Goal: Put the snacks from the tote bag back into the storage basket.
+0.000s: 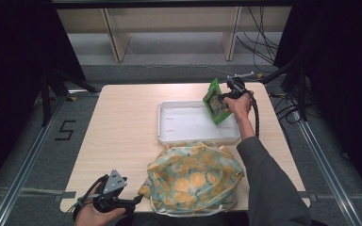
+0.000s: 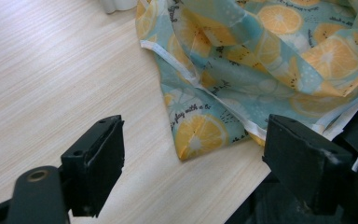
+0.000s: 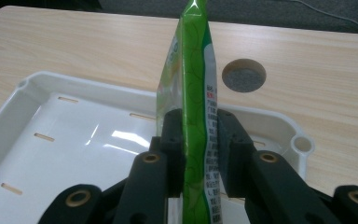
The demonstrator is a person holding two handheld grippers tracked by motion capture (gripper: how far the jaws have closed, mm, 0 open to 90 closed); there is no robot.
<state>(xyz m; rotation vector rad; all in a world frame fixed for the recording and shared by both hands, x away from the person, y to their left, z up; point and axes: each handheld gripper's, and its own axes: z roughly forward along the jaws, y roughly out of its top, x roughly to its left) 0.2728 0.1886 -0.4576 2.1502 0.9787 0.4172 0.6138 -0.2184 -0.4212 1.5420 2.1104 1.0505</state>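
Observation:
My right gripper (image 1: 227,97) is shut on a green snack pouch (image 1: 215,101), held edge-on and tilted over the right end of a white tray (image 1: 184,123). Seen from the right gripper view, the pouch (image 3: 193,116) stands upright, pinched between both black jaws (image 3: 196,154) above the tray (image 3: 70,140). A fabric bag (image 1: 193,178) printed with orange slices lies at the table's front edge. My left gripper (image 1: 136,200) rests open at the front left, jaws apart beside a corner of the bag (image 2: 200,135) in the left gripper view, with nothing between the pads (image 2: 100,158).
The wooden table (image 1: 122,127) has a round cable hole (image 3: 244,74) beyond the tray. Black frames and cables flank the table on both sides, with shelving legs behind. Bare tabletop lies left of the tray.

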